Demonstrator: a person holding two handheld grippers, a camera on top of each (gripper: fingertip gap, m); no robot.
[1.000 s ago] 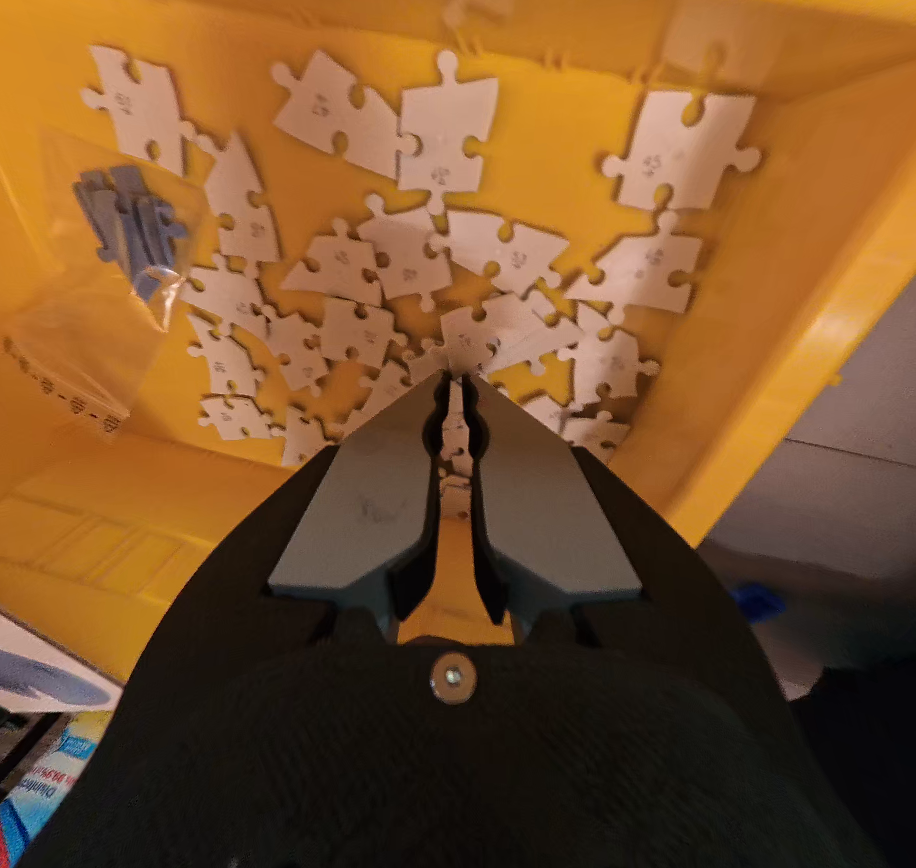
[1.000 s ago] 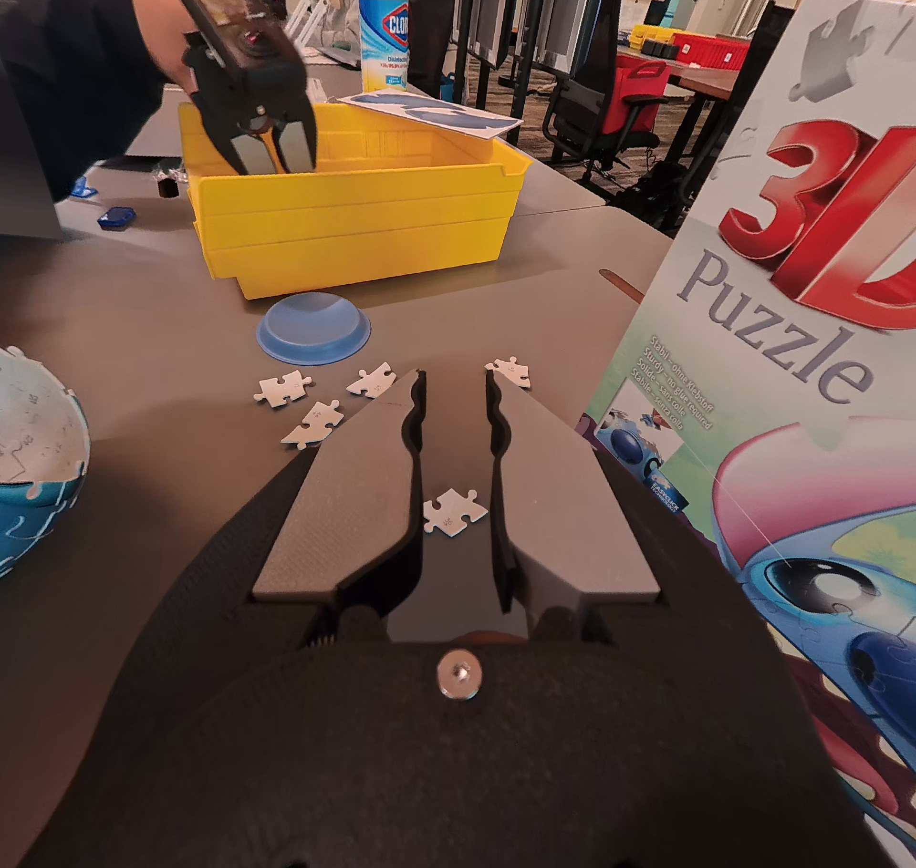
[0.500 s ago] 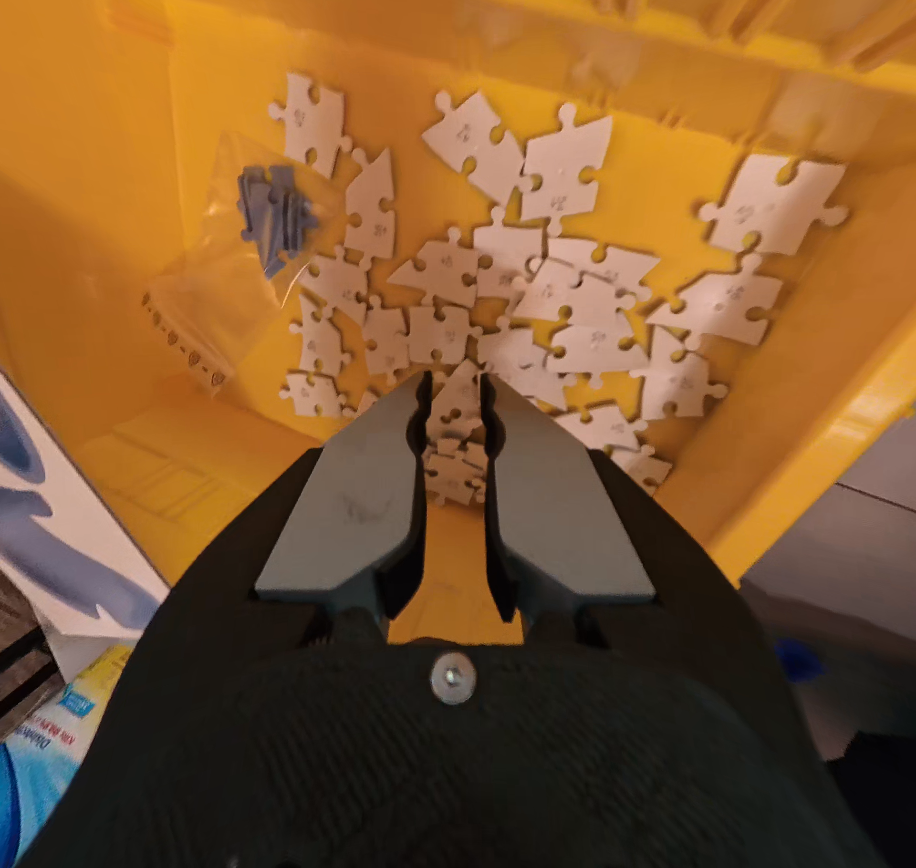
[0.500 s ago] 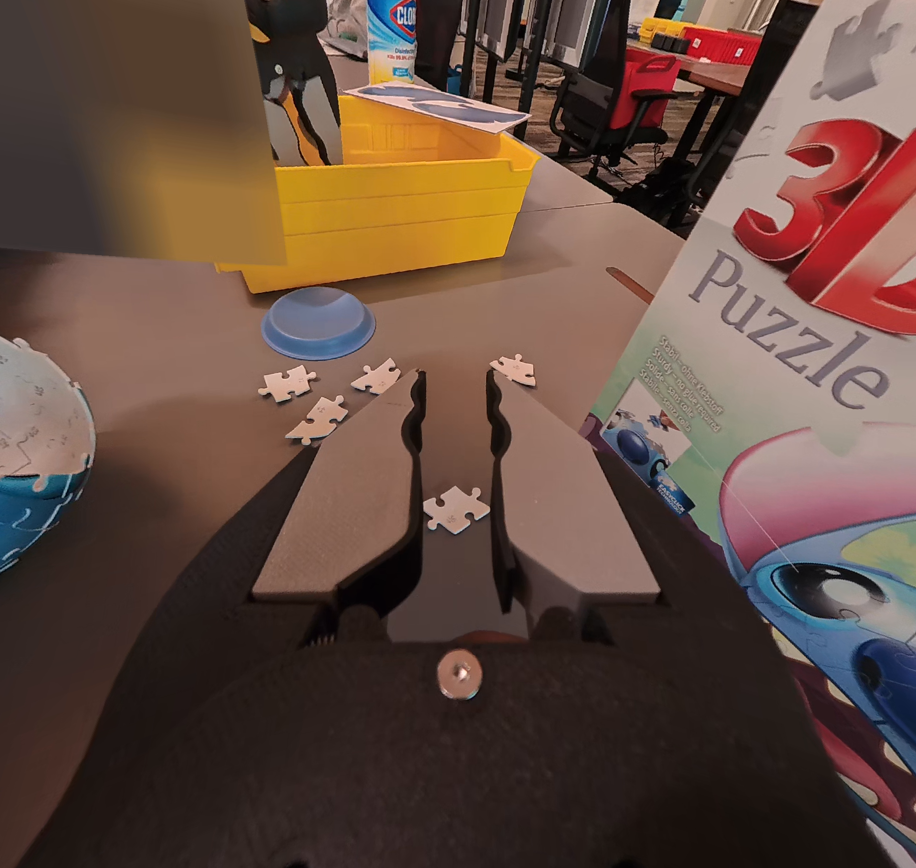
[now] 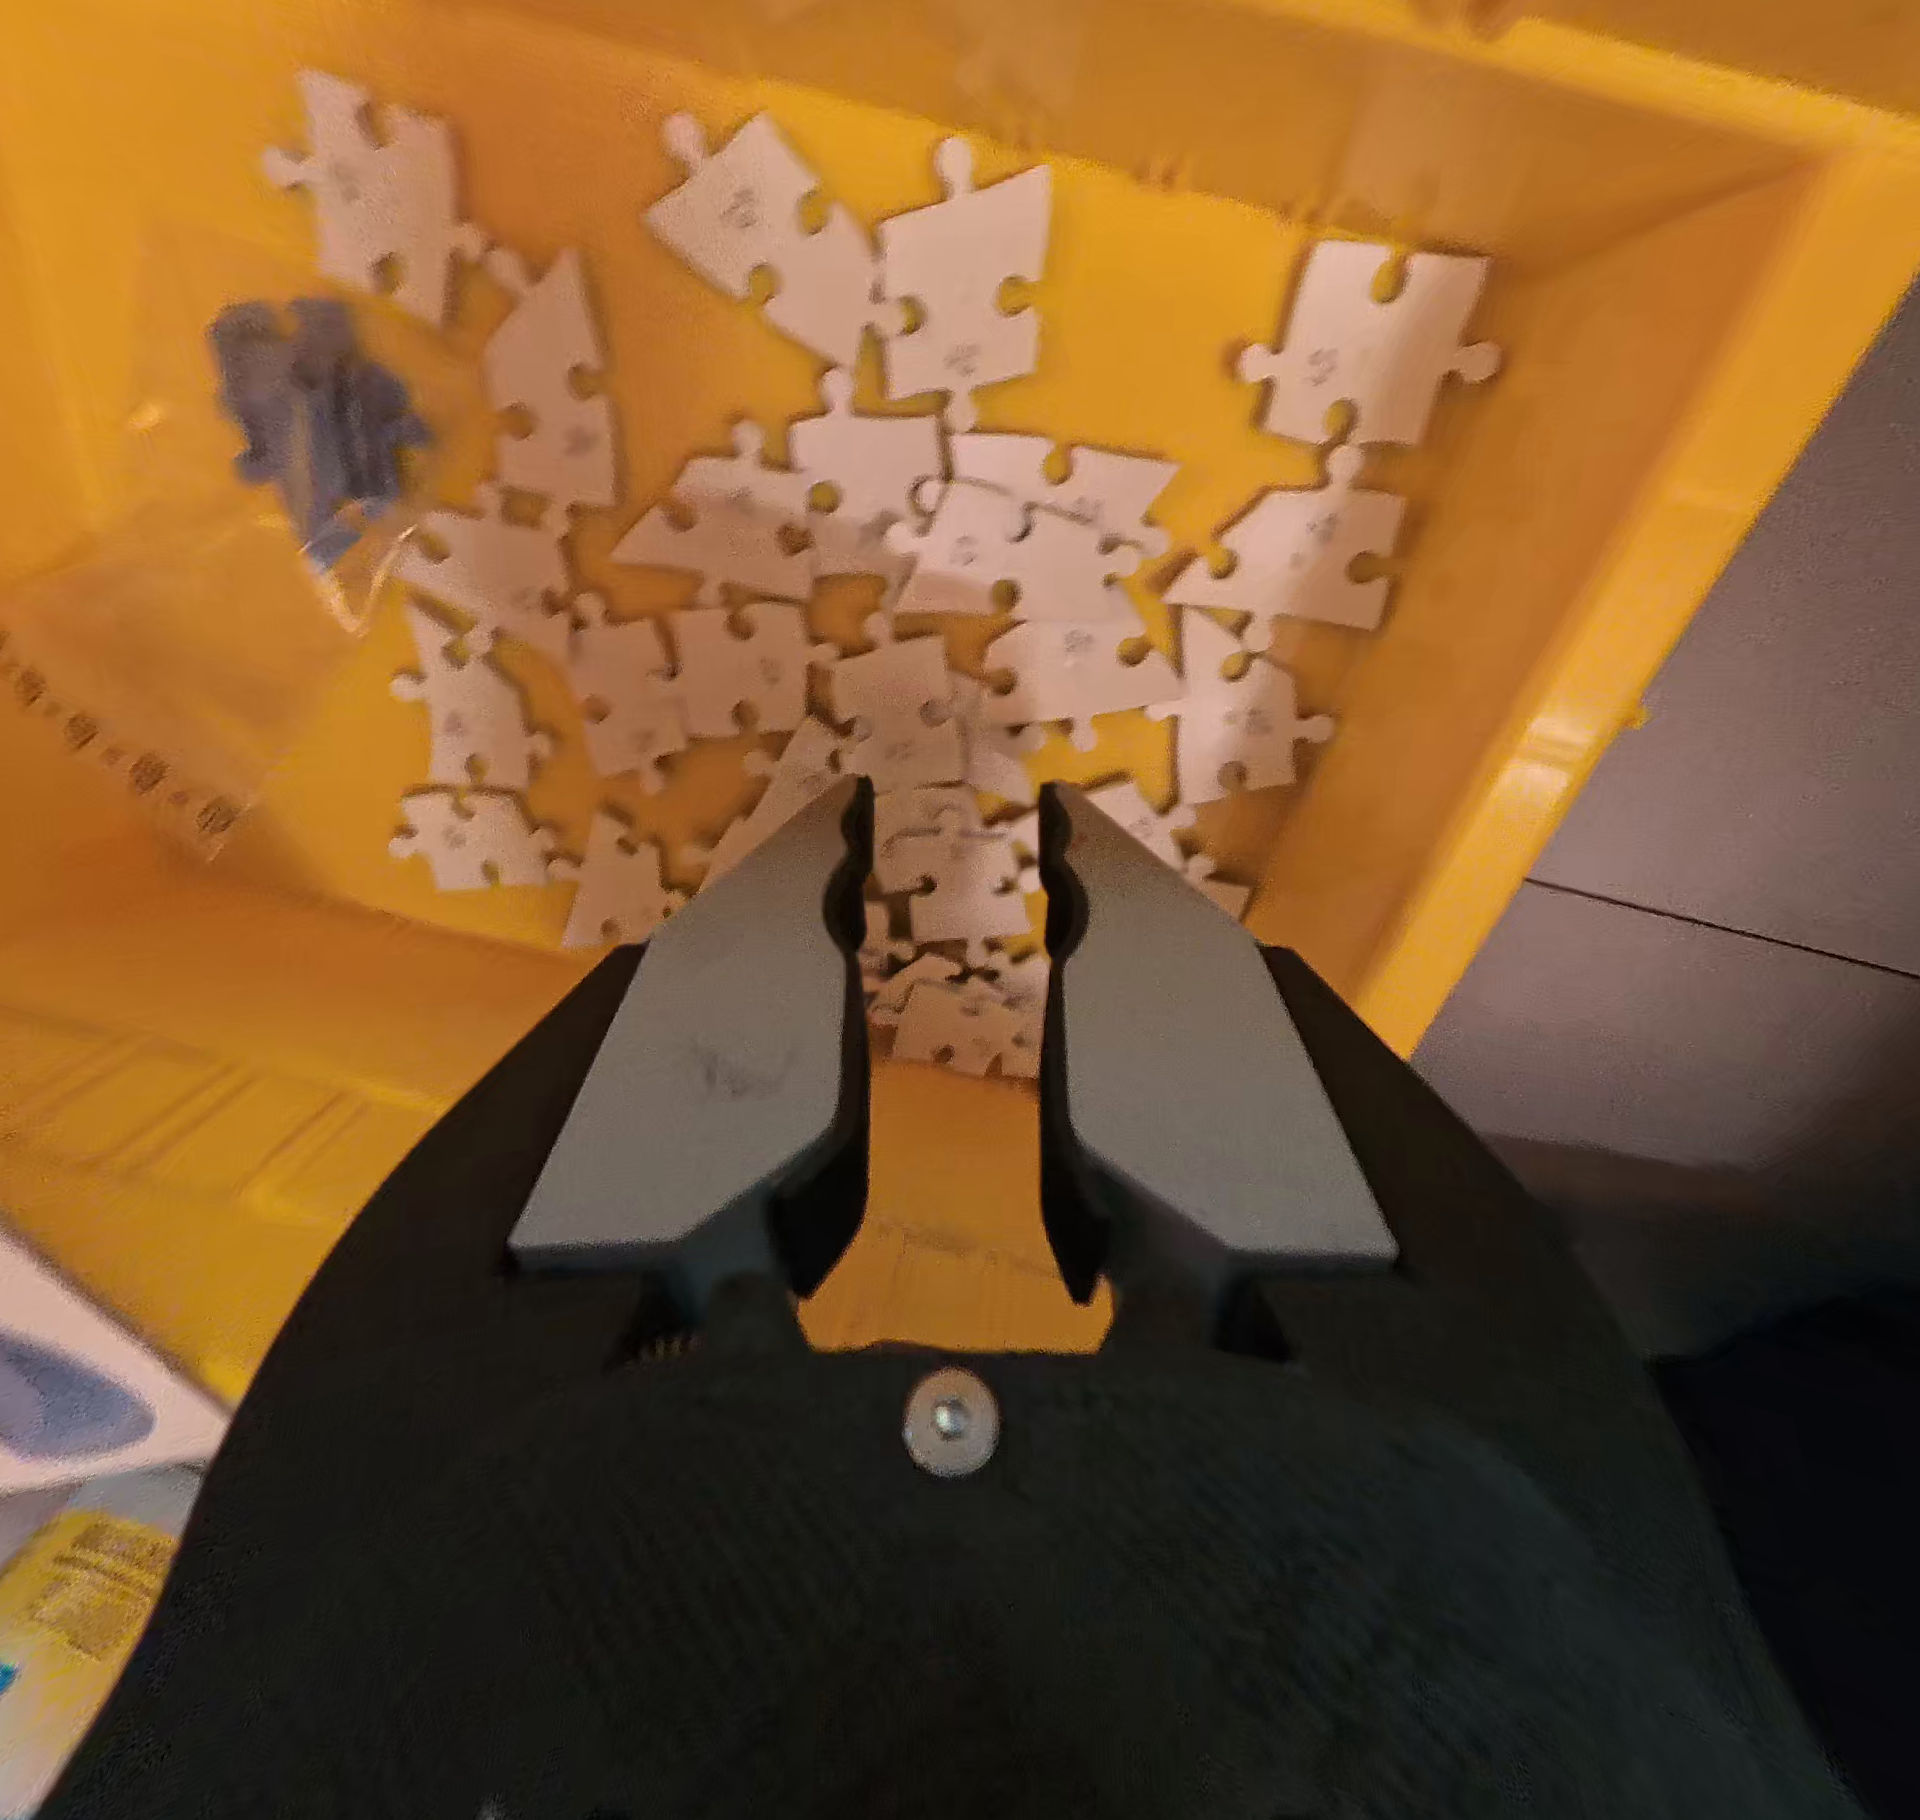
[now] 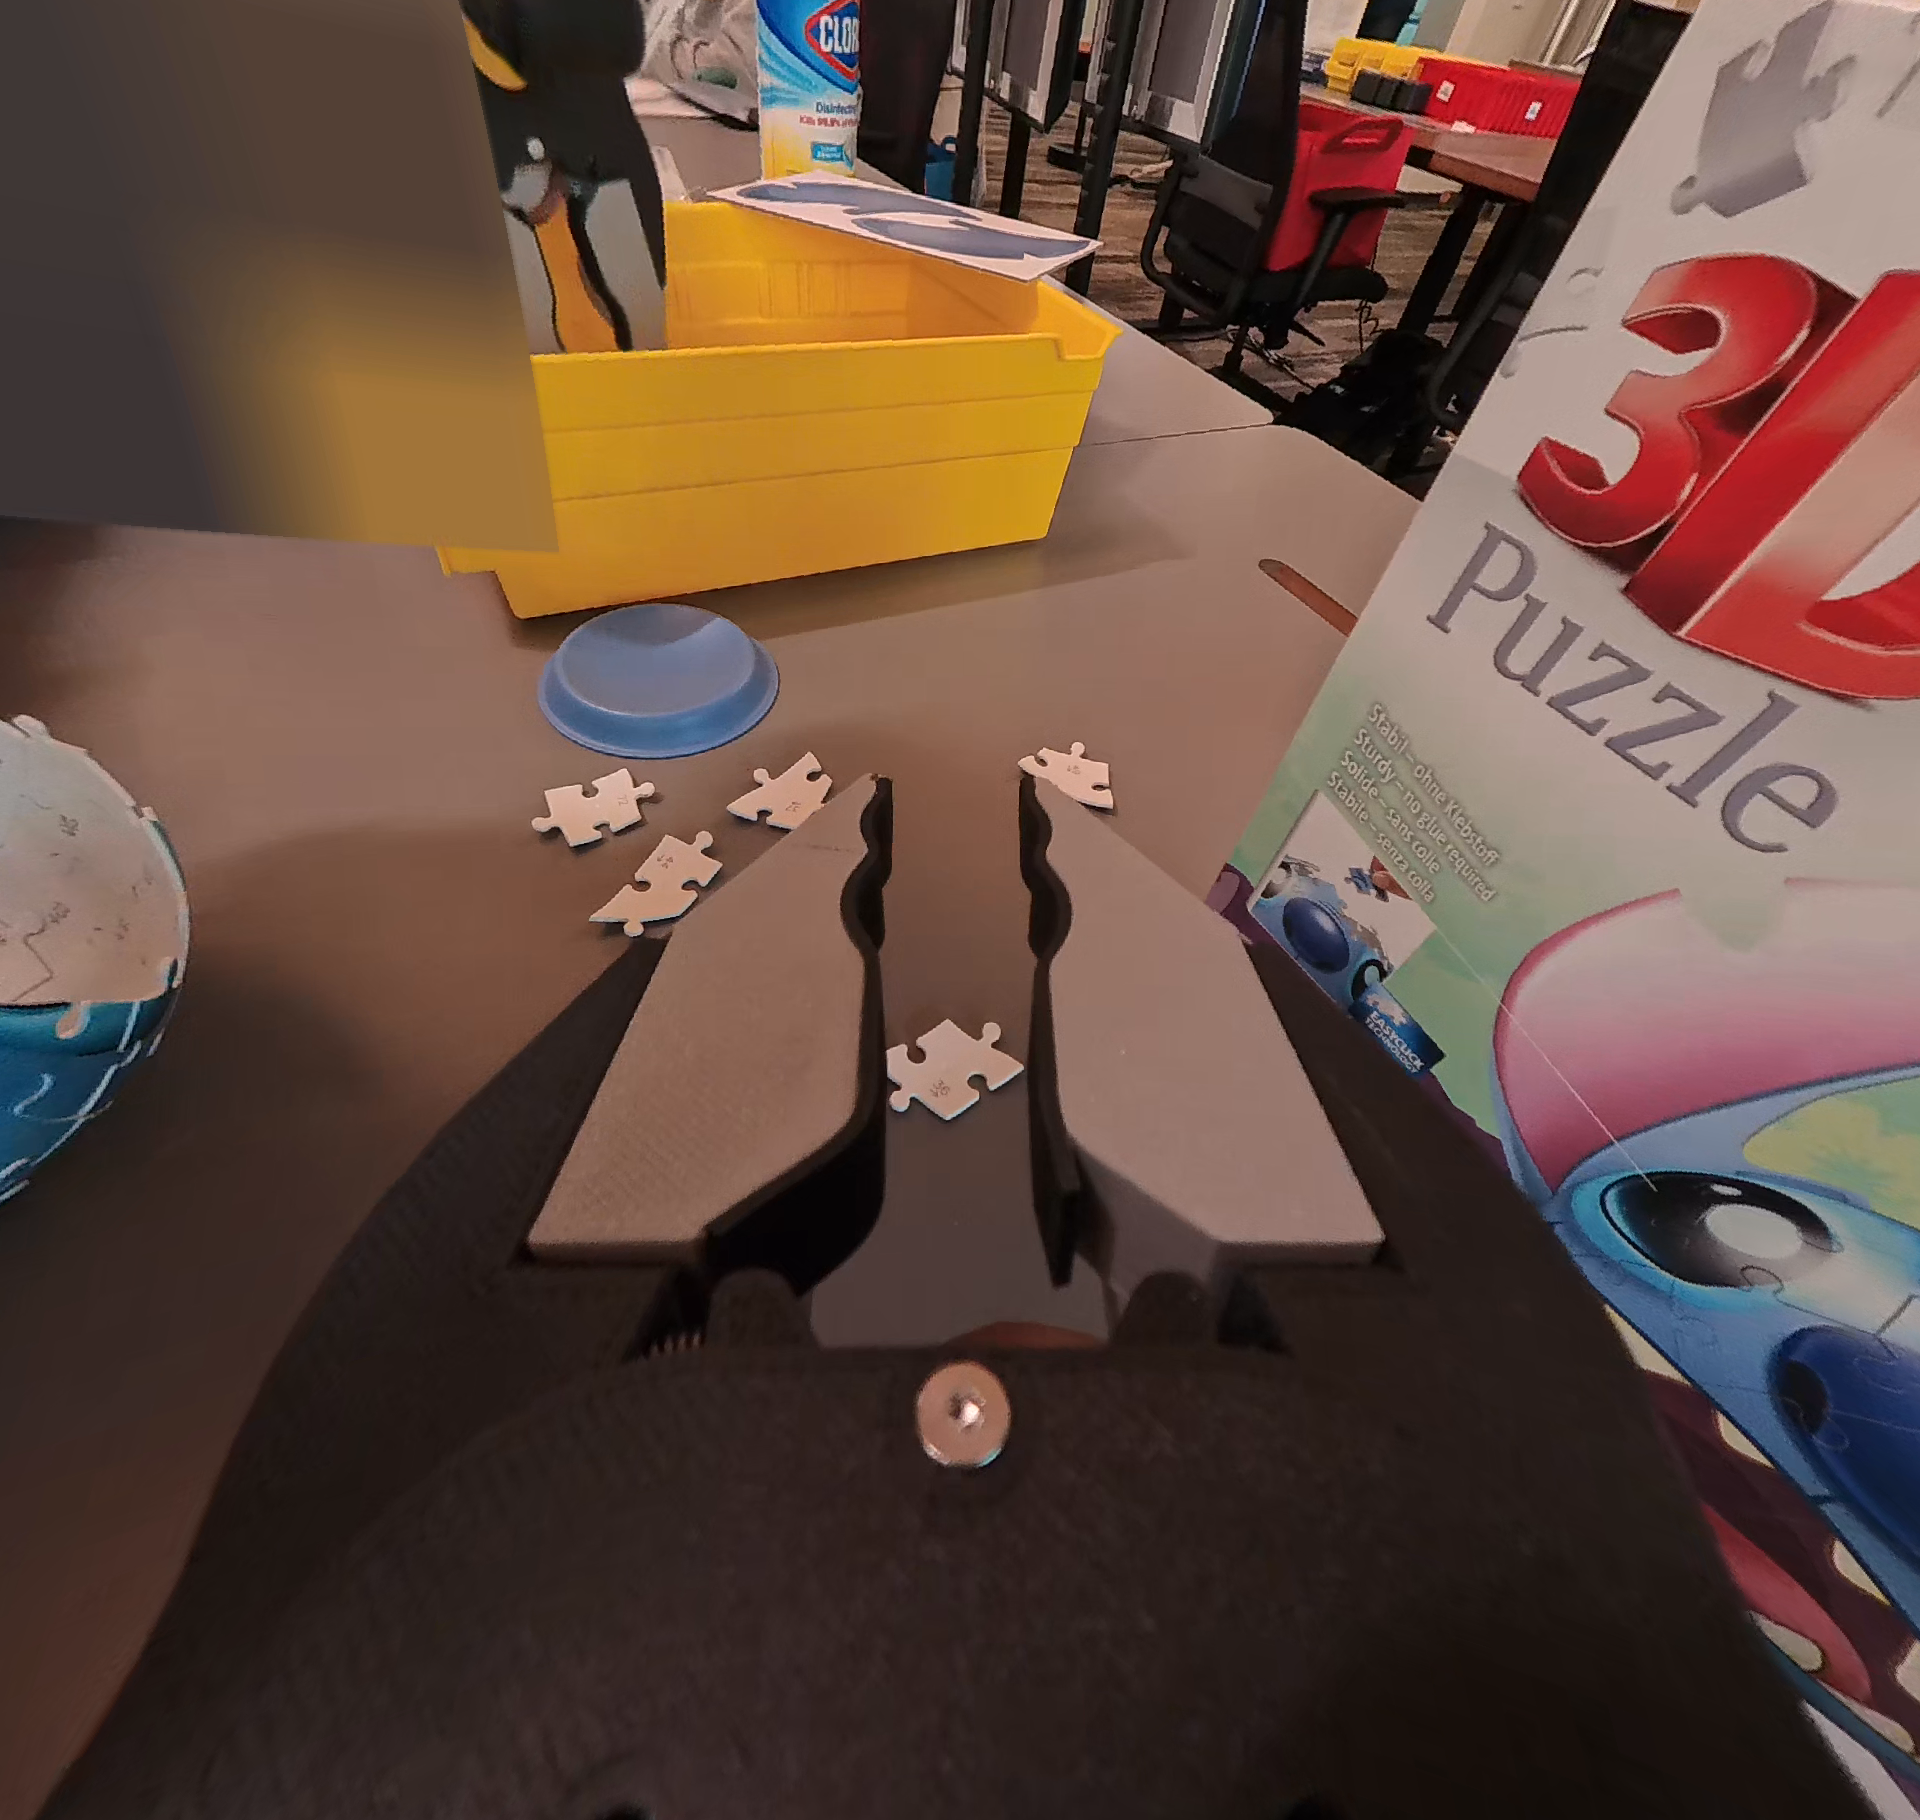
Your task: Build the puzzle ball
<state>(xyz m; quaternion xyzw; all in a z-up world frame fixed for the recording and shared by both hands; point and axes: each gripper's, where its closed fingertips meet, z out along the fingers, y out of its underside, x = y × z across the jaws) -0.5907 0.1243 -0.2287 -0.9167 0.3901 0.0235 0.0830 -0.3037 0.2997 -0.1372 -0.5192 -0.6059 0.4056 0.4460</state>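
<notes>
Both our grippers parted and empty

Our right gripper [image 6: 951, 794] hovers over one loose piece [image 6: 951, 1066] on the table [image 6: 312, 752], puzzle ball [image 6: 73, 949] leftward. Our left gripper [image 5: 948, 794] points down into the yellow bin [image 5: 1621, 482]; only its view shows the heaped pieces [image 5: 894, 627].

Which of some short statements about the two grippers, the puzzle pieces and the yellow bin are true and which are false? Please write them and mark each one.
1. The left gripper is open above the puzzle pieces in the yellow bin. True.
2. The right gripper holds a puzzle piece. False: it is open, and the loose piece seen between its fingers lies on the table.
3. The blue round stand lies inside the bin. False: it sits on the table in front of the bin.
4. A partly built puzzle ball shows at the left edge of the right wrist view. True.
</notes>
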